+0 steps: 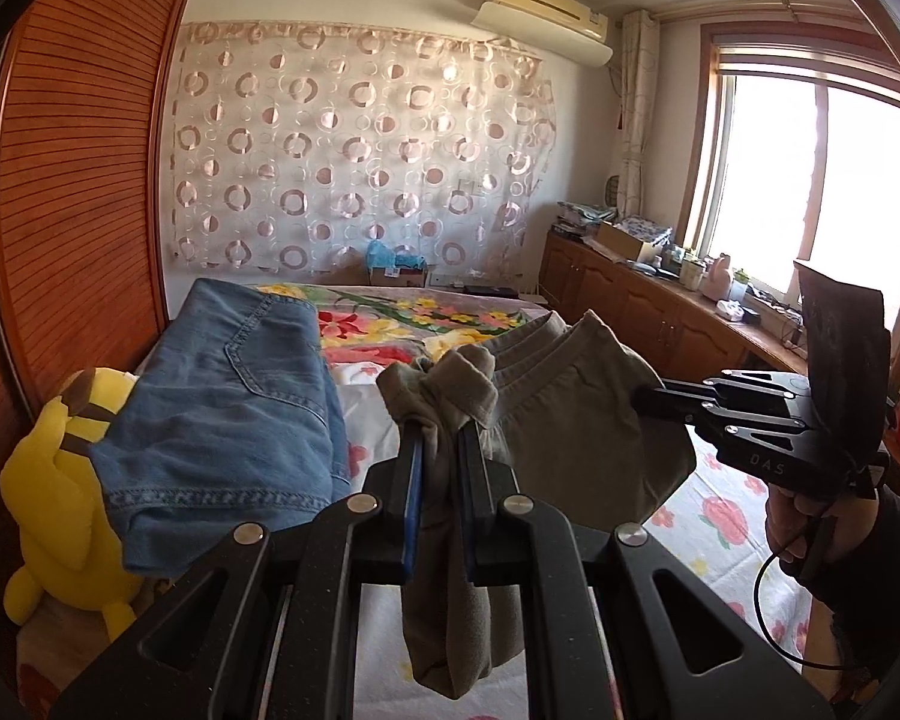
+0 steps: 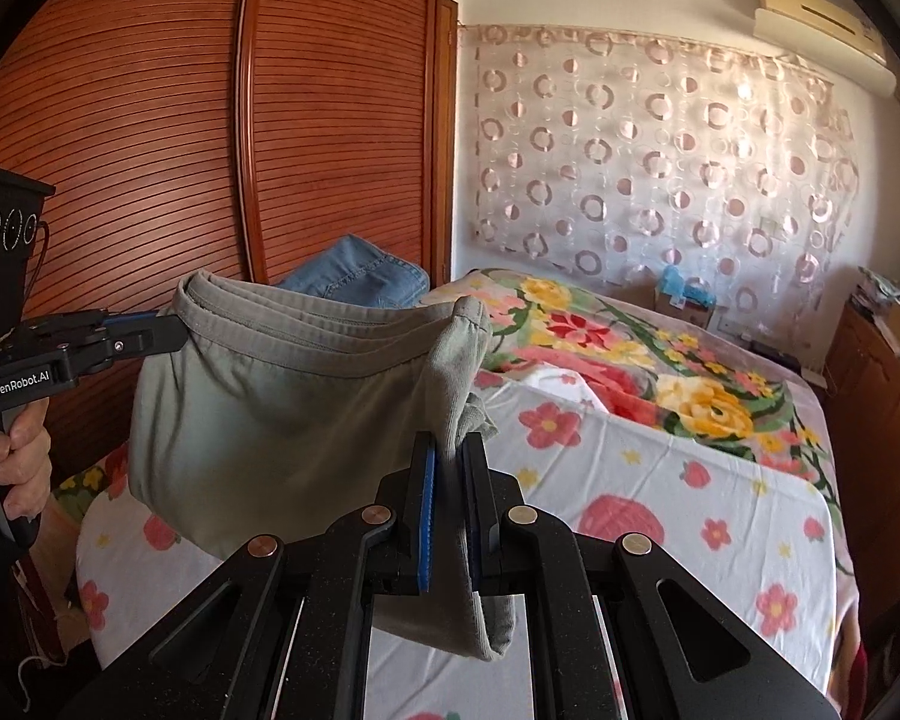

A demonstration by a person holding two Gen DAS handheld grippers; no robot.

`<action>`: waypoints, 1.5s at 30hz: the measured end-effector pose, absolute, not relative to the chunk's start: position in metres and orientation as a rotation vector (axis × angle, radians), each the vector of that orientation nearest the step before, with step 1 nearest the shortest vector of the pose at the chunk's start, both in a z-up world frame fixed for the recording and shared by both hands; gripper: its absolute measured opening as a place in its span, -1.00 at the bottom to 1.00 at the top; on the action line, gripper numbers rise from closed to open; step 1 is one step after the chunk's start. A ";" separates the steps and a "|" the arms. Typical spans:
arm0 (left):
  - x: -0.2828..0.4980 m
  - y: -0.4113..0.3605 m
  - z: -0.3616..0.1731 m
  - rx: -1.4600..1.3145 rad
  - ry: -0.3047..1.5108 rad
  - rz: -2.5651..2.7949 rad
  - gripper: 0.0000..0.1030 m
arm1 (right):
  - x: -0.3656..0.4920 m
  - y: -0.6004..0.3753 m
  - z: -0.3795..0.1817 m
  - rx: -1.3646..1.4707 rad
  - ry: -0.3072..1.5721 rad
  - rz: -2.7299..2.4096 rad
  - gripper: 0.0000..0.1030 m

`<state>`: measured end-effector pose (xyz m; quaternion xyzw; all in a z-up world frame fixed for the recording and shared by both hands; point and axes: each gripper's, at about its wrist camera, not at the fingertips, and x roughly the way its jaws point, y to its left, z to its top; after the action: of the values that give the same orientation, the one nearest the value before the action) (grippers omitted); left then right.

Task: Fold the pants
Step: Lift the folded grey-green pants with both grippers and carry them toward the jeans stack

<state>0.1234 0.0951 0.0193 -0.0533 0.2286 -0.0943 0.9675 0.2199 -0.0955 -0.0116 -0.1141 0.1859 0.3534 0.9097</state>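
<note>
Grey-green pants (image 1: 570,420) hang in the air above the bed, stretched by the waistband between both grippers. My left gripper (image 1: 441,438) is shut on one bunched corner of the waistband, with cloth hanging down between its fingers. In the right wrist view the pants (image 2: 282,396) sag in a pouch, and my right gripper (image 2: 450,456) is shut on the other corner. Each gripper also shows in the other's view: the right gripper (image 1: 648,399) comes in from the right, the left gripper (image 2: 171,327) from the left, each held by a hand.
Folded blue jeans (image 1: 234,420) lie on the bed's left side beside a yellow plush toy (image 1: 54,498). The bed (image 2: 690,480) has a floral sheet and blanket. A slatted wooden wardrobe (image 2: 210,120) stands left. Low cabinets (image 1: 642,300) with clutter run under the window on the right.
</note>
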 end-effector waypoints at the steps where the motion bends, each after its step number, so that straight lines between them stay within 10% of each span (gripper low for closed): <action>1: 0.125 0.097 0.020 -0.109 0.460 -0.186 -0.77 | 0.225 -0.093 -0.010 -0.239 0.382 0.732 -0.84; 45: 0.186 0.200 0.025 -0.190 0.438 0.063 -0.77 | 0.386 0.052 0.005 -0.435 0.268 0.919 -0.84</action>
<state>0.1855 0.1997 0.0253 -0.0940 0.2169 0.0314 0.9711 0.3856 0.0518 0.0052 -0.2075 0.1278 0.4387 0.8649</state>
